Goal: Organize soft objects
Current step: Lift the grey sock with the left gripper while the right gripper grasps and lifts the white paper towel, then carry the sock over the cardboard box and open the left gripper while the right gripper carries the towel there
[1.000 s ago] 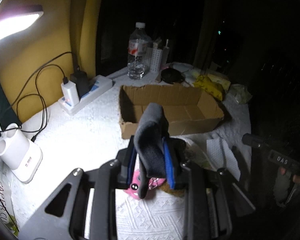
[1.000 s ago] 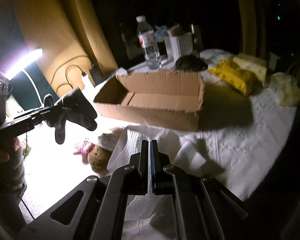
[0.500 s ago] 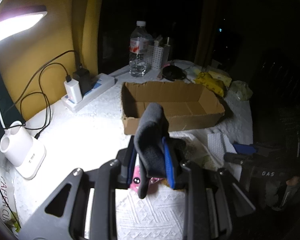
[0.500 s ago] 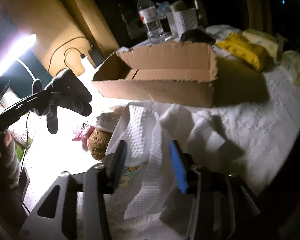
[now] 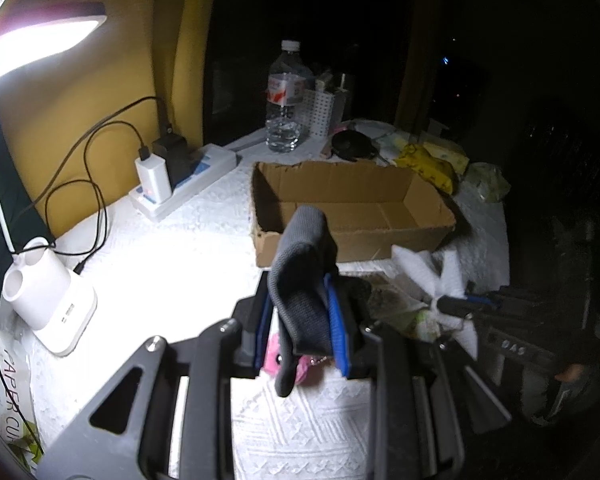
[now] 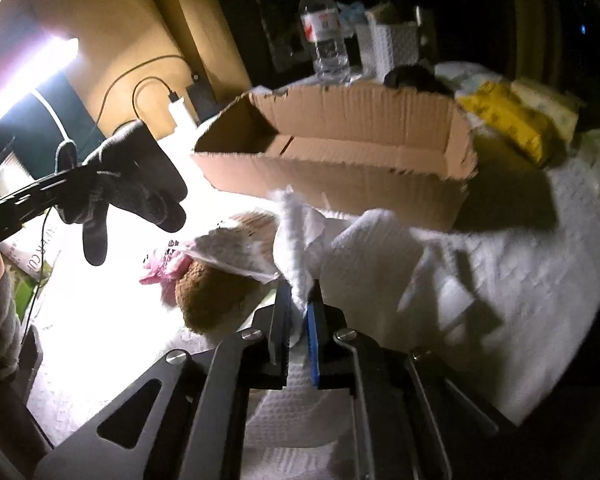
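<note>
My left gripper (image 5: 300, 312) is shut on a dark grey knit glove (image 5: 300, 280) and holds it above the table; the glove also shows in the right wrist view (image 6: 136, 184), hanging at the left. My right gripper (image 6: 298, 312) is shut on a white paper towel (image 6: 364, 248) and lifts its corner off the table; it also shows in the left wrist view (image 5: 432, 276). An open cardboard box (image 6: 340, 152) lies just behind both, empty inside (image 5: 360, 204). A pink soft toy (image 6: 160, 270) and a brown plush (image 6: 208, 292) lie under the towel's left edge.
A water bottle (image 5: 286, 100), a white holder (image 5: 320, 114) and a black object (image 5: 350, 146) stand behind the box. Yellow packets (image 6: 508, 116) lie at the right. A power strip with chargers (image 5: 180, 178) and a white device (image 5: 48, 300) sit at the left under a bright lamp.
My right gripper opened, moved forward over the paper towel, then shut on it and raised its corner. My left gripper has kept the glove in place above the table.
</note>
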Demonstrator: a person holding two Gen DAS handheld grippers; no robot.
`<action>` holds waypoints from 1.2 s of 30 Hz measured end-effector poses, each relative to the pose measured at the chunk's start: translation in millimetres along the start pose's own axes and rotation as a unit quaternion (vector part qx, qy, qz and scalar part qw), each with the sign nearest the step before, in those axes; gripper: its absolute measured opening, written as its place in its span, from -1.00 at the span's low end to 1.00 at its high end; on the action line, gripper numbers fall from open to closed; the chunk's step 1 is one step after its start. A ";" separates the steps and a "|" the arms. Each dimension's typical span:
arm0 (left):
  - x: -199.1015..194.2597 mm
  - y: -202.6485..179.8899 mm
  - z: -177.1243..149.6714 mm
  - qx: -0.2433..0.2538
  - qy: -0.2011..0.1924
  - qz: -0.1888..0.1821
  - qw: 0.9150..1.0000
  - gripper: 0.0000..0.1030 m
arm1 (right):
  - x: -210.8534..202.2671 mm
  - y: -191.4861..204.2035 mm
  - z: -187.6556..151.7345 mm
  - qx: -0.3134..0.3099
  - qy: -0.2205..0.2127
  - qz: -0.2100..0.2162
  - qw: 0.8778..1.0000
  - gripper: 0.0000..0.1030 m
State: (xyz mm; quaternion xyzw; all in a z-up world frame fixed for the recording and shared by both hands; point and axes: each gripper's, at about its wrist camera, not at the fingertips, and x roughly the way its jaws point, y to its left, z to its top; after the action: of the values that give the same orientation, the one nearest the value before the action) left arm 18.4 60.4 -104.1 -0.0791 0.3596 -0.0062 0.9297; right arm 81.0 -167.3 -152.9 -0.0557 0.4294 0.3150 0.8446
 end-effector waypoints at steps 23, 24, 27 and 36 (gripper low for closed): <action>2.2 -36.6 52.2 0.038 -0.043 -0.013 0.998 -0.48 | -89.9 -36.6 78.8 -0.008 -0.114 -0.003 0.993 -0.86; 4.1 -39.0 54.9 0.039 -0.043 -0.013 0.998 -0.48 | -89.6 -38.6 83.7 -0.009 -0.117 -0.002 0.993 -0.86; 10.2 -45.6 62.1 0.043 -0.045 -0.016 0.998 -0.48 | -87.5 -41.8 93.4 -0.011 -0.122 0.002 0.992 -0.86; 39.1 -57.5 80.3 0.044 -0.036 -0.017 0.998 -0.48 | -59.3 -58.4 116.8 -0.012 -0.114 0.020 0.993 -0.86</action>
State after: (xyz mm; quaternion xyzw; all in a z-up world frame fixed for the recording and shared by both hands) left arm 103.8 12.4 -63.0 -0.0444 0.3234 -0.0354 0.9446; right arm 169.9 -199.9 -45.2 -0.0207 0.3273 0.3416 0.8808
